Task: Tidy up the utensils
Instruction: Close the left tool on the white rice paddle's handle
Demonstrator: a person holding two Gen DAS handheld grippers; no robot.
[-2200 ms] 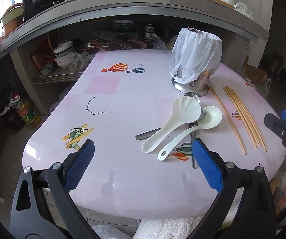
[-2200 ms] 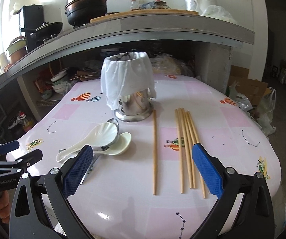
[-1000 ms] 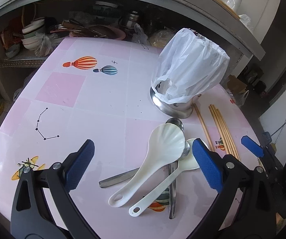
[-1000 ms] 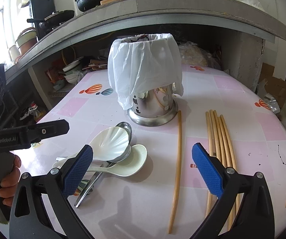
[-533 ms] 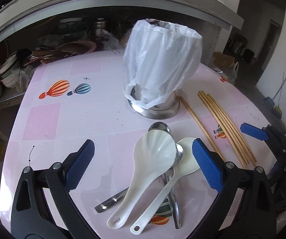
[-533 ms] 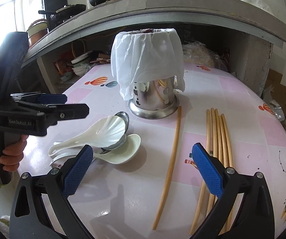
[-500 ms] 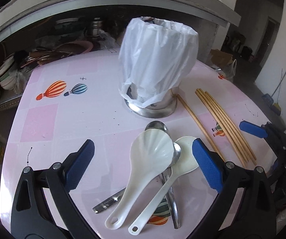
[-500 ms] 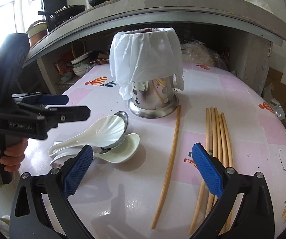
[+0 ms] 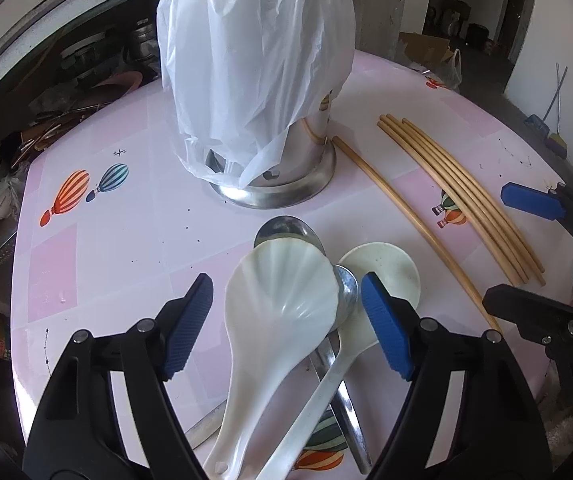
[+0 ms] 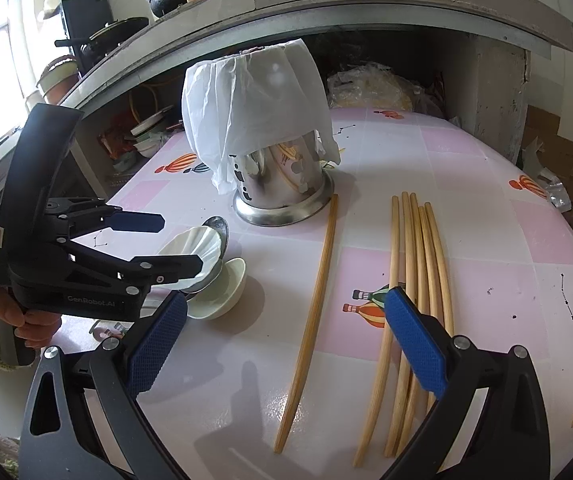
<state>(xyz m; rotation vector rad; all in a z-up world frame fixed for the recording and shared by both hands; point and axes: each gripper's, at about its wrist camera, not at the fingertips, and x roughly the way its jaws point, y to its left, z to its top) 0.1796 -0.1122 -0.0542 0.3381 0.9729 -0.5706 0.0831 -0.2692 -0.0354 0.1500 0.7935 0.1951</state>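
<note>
- The left gripper (image 9: 286, 320) hangs over the heap of spoons, tilted down at the pink tabletop (image 9: 126, 208); its blue fingers (image 9: 188, 322) have just been closing, with the shell-shaped white spoon (image 9: 282, 292) between them; the pads stand to either side of its bowl and a gap shows on the left, so nothing is clamped
- That spoon lies on top of the heap, bowl toward the holder; under it lie two metal spoons (image 9: 286, 230), and beside it on the right a plain white spoon (image 9: 382, 270) whose handle crosses toward the near edge
- The metal utensil holder (image 9: 274, 168) stands upright just beyond the spoons, with a white plastic bag (image 9: 254, 60) draped over its top and down most of its sides
- One lone chopstick (image 10: 314, 300) lies with its far end touching the holder's base; a bundle of five chopsticks (image 10: 418, 264) lies well to its right
- The right gripper (image 10: 286, 344) is spread wide and empty above the tabletop; its right finger overlaps the bundle in the wrist view, and whether it touches cannot be told
- A hand (image 10: 18, 320) in a knitted sleeve holds the left gripper's handle
</note>
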